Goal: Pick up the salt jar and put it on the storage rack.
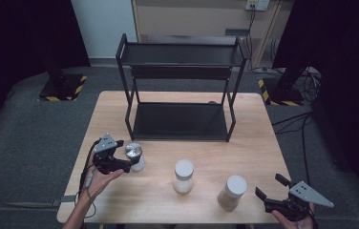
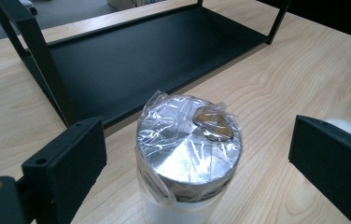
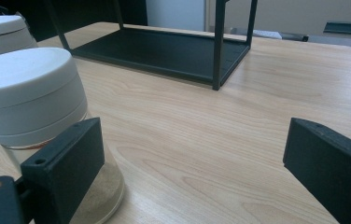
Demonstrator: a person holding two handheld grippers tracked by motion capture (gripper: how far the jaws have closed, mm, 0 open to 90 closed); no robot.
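Observation:
Three jars stand in a row on the wooden table (image 1: pixel 258 143). The left one is a clear jar with a silver, plastic-wrapped lid (image 1: pixel 133 152) (image 2: pixel 187 144). My left gripper (image 1: pixel 129 164) (image 2: pixel 197 163) is open, its jaws on either side of this jar without touching it. A jar with a white lid and white contents (image 1: pixel 184 175) stands in the middle. A white-lidded jar of tan powder (image 1: pixel 232 192) (image 3: pixel 29 98) stands to the right. My right gripper (image 1: pixel 270 187) (image 3: pixel 192 163) is open just right of that jar, with nothing between its jaws.
A black two-tier metal shelf rack (image 1: pixel 180 86) (image 2: pixel 131 56) (image 3: pixel 164 49) stands at the back middle of the table, both tiers bare. Dark stands with striped bases and cables sit on the floor around the table.

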